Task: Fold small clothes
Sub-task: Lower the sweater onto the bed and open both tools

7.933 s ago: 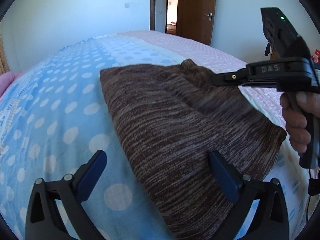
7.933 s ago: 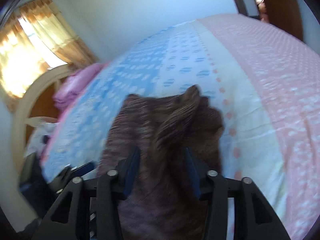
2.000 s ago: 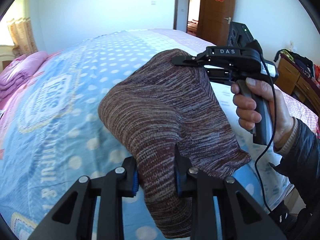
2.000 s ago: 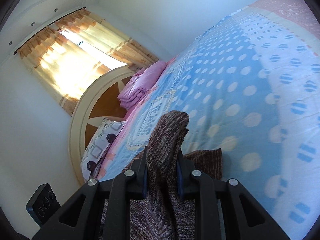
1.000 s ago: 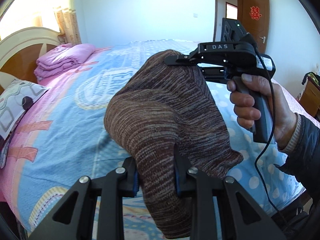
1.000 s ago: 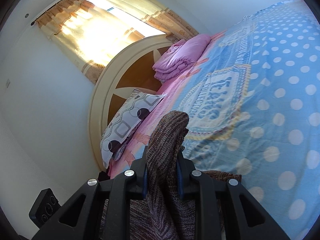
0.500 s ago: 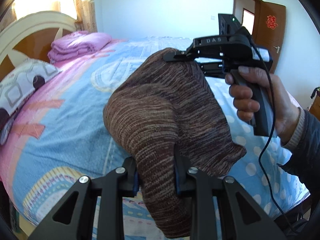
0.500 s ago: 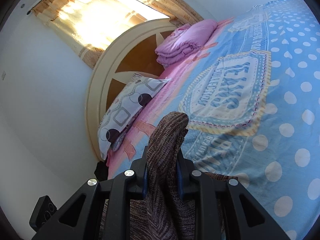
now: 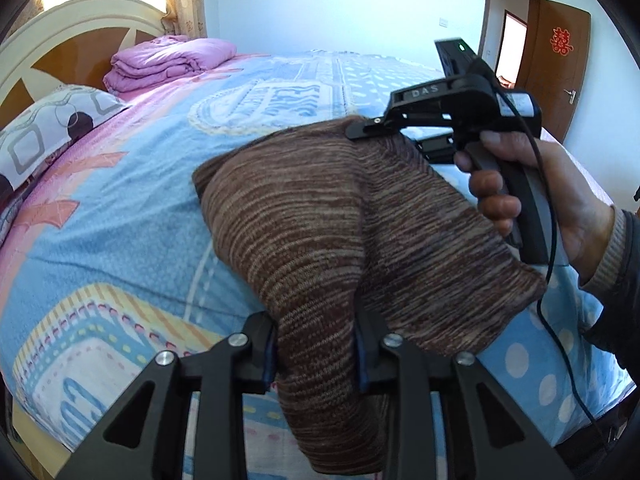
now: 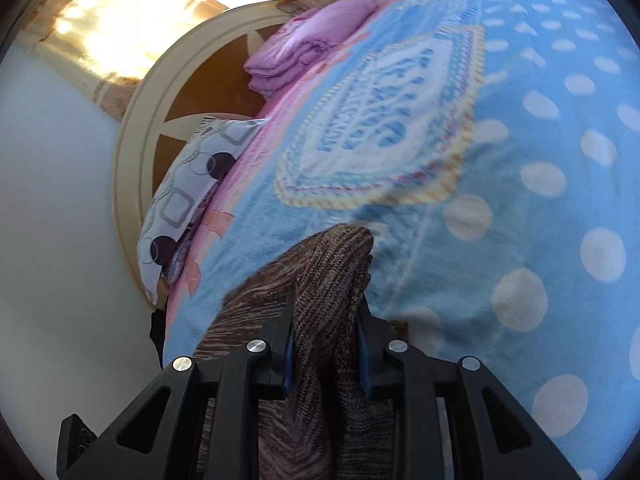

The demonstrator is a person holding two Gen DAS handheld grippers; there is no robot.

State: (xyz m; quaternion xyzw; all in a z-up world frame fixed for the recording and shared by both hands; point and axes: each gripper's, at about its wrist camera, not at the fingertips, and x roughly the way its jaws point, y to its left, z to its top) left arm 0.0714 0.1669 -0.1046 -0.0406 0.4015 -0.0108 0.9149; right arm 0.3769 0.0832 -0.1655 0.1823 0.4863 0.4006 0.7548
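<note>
While its jaws are opening, the left gripper [image 9: 314,354] has a fold of the brown knit garment [image 9: 340,224] between its pads. Ahead and to its right, the right gripper [image 10: 325,346], jaws likewise opening, has the garment's far corner between its pads, above the blue bedspread [image 9: 120,216].

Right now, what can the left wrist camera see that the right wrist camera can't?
Only the left wrist view shows the person's hand holding the right gripper, the wooden door, and the left gripper. Only the right wrist view shows the sunlit curtain. Both show the brown knit garment between each gripper's opening jaws, the blue dotted blanket, the patterned pillow, and the folded pink bedding.
</note>
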